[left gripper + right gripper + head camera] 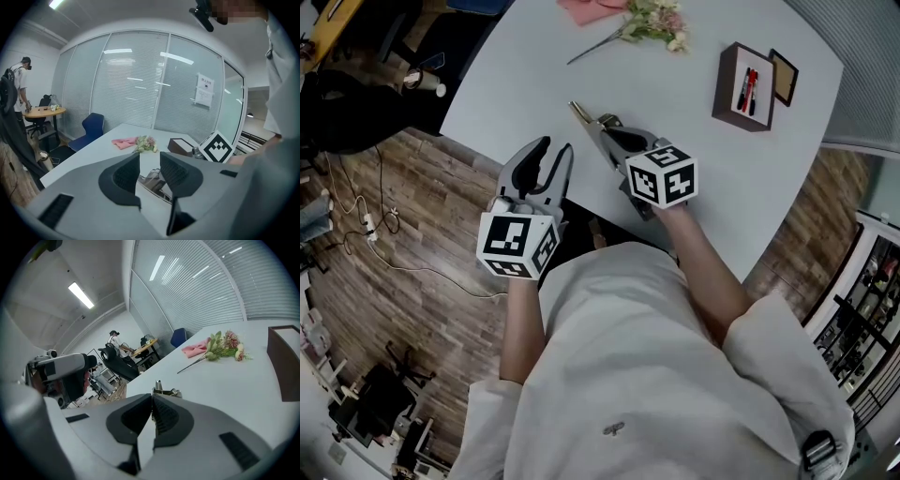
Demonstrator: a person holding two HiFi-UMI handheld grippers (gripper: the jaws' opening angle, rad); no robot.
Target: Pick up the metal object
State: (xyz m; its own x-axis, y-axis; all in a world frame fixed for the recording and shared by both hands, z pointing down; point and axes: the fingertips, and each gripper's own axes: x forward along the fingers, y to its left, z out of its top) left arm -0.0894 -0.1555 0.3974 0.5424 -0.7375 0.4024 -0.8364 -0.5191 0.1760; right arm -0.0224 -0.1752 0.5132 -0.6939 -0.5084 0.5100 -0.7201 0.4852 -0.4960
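Your metal object: bright, glossy metal
Your left gripper and right gripper: matt grey plastic, jaws lined with dark ribbed pads
Tabletop: smooth, pale, matt
Floor: wood planks, low sheen
Cloth: pink, soft-looking fabric
Box: dark brown, matt

No lettering can be read anywhere. A white notice hangs on the glass wall, right of centre in the left gripper view — its print is too small to make out.
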